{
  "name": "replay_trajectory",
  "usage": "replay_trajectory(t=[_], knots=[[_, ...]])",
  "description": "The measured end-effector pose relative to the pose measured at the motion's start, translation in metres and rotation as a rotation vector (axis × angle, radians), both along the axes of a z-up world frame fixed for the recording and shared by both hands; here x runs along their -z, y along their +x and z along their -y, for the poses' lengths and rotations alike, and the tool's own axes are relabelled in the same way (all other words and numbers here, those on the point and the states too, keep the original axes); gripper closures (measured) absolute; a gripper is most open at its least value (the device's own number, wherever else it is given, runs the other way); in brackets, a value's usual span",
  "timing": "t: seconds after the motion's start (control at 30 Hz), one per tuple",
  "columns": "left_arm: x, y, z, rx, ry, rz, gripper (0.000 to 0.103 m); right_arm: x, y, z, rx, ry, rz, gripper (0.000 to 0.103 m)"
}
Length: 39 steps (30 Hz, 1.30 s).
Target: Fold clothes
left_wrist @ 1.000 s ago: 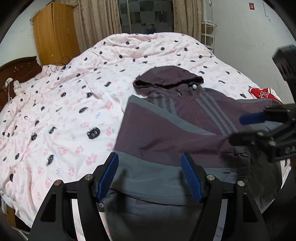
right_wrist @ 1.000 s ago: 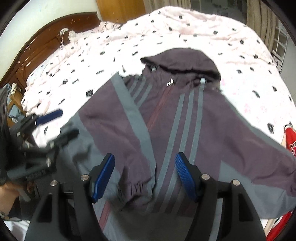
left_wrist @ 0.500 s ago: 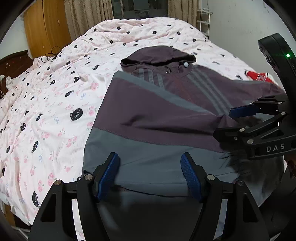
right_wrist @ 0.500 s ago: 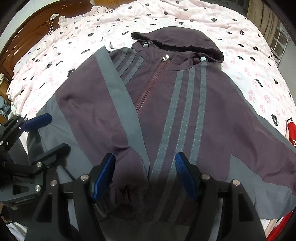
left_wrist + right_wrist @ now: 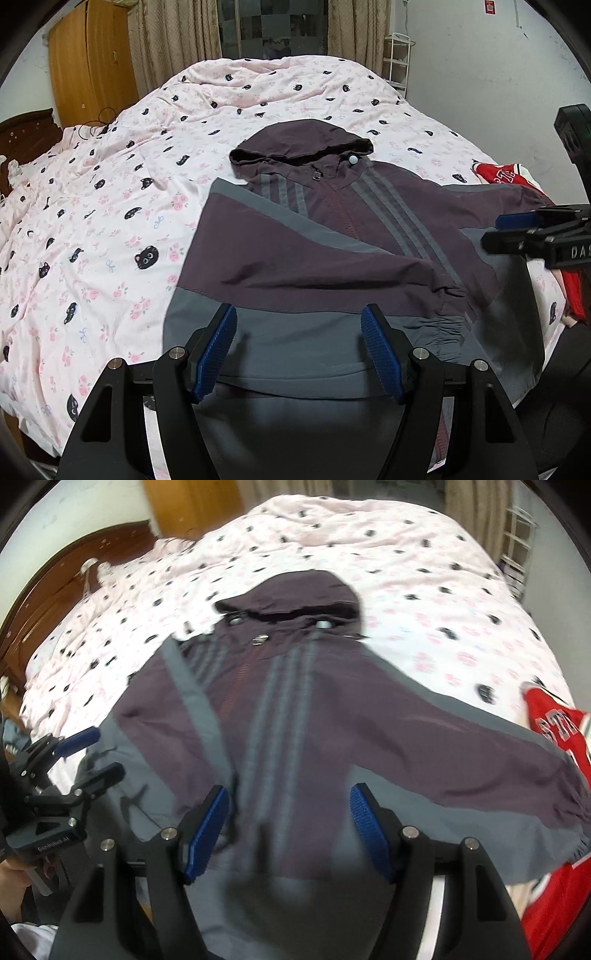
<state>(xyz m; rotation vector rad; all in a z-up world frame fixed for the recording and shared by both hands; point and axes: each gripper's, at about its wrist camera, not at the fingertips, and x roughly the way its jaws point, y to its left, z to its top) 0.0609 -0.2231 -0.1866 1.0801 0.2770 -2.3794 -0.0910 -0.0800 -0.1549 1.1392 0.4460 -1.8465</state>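
Note:
A dark purple and grey hooded jacket lies front up on the bed, hood away from me. Its left sleeve is folded across the chest; its right sleeve stretches out to the right. My left gripper is open and empty above the jacket's grey hem. My right gripper is open and empty above the lower front of the jacket. The right gripper also shows at the right edge of the left wrist view, and the left gripper at the left edge of the right wrist view.
The bed has a pink quilt with black cat prints. A red jersey lies beside the jacket's right sleeve. A wooden wardrobe and headboard stand behind the bed. A white rack is by the far wall.
Both grippers have pulled back and risen from the jacket, staying open. The right gripper has shifted right, away from the folded sleeve cuff. The right wrist view is blurred by motion.

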Motion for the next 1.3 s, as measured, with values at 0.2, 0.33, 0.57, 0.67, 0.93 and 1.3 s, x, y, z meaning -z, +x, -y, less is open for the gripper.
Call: replay_trajectory(t=[0.2, 0.33, 0.57, 0.67, 0.93, 1.3], knots=[[0.006, -0.006, -0.005, 0.012, 0.013, 0.021, 0.038, -0.001, -0.029, -0.028, 0.096, -0.015, 0.013, 0.033], [0.019, -0.010, -0.005, 0.017, 0.055, 0.060, 0.038, -0.001, -0.040, -0.043, 0.136, -0.014, 0.011, 0.033], [0.029, -0.012, -0.009, 0.016, 0.070, 0.086, 0.038, 0.002, -0.047, -0.056, 0.166, -0.014, 0.020, 0.033], [0.020, -0.008, -0.009, 0.011, 0.074, 0.047, 0.038, 0.003, -0.046, -0.057, 0.165, -0.013, 0.018, 0.033], [0.000, -0.010, -0.018, 0.030, -0.018, 0.019, 0.038, 0.002, -0.045, -0.056, 0.165, -0.022, 0.017, 0.033], [-0.021, -0.030, -0.025, 0.073, -0.005, -0.021, 0.038, -0.010, -0.055, -0.086, 0.206, -0.025, 0.000, 0.033]])
